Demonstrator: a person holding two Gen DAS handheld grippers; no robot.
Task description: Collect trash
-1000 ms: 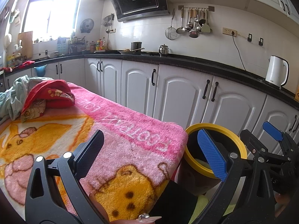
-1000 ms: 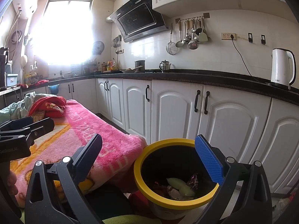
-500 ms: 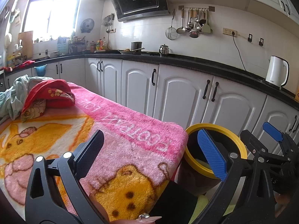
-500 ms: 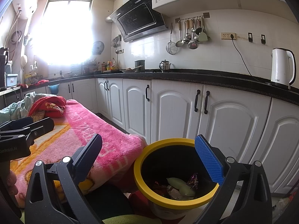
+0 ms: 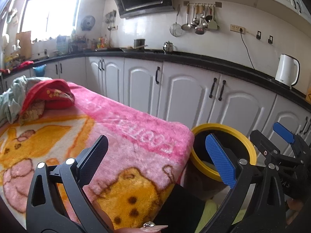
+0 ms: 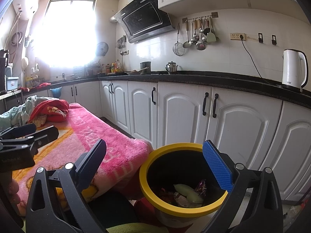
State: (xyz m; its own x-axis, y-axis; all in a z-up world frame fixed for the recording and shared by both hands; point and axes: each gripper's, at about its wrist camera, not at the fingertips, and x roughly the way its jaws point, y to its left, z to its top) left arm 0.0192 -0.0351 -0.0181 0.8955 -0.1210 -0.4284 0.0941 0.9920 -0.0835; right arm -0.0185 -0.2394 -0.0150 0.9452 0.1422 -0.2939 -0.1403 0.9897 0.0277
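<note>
A yellow-rimmed black trash bin [image 6: 167, 204] stands on the floor against the corner of the blanket-covered table. Inside it lie pale green peels and crumpled wrappers [image 6: 186, 193]. My right gripper [image 6: 155, 161] hangs open just above the bin's mouth, nothing between its fingers. My left gripper [image 5: 157, 155] is open too, held over the near corner of the pink and yellow blanket [image 5: 120, 128], with the bin's rim [image 5: 250, 147] behind its blue fingertip [image 5: 219, 159]. In the left wrist view the right gripper [image 5: 272, 136] shows at the right edge.
A heap of red and pale green cloth [image 5: 38, 97] lies at the blanket's far end. White cabinets [image 6: 233, 120] under a black counter run close behind the bin. A white kettle [image 6: 293, 69] stands on the counter. A hand's finger with a decorated nail [image 5: 149, 226] shows at the bottom.
</note>
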